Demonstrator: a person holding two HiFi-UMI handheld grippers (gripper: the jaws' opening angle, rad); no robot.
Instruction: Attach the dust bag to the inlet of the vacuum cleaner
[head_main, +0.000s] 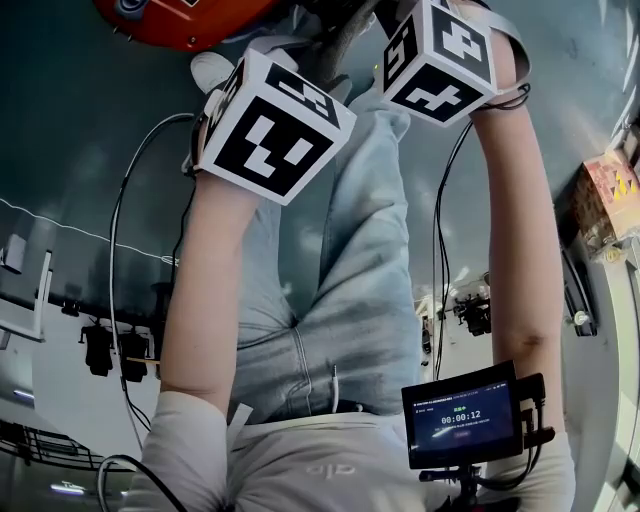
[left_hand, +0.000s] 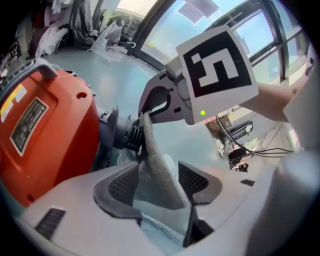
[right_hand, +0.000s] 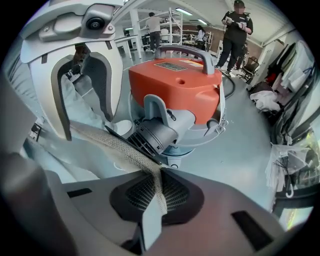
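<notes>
The step in hand seems to be bringing the dust bag (right_hand: 107, 142) to the inlet (right_hand: 152, 137) of the orange vacuum cleaner (right_hand: 175, 85). The bag's mesh edge runs across the lower left of the right gripper view, just in front of the inlet. The right gripper (right_hand: 156, 192) pinches that edge, jaws pressed together on it. The left gripper (left_hand: 157, 184) has its jaws spread, with the mesh loose between them. Next, it likely needs to pinch the edge so the 2 grippers can stretch the opening over the inlet.

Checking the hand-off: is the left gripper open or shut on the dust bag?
Open: the left gripper has its pads apart, the dust bag loose between them.
</notes>
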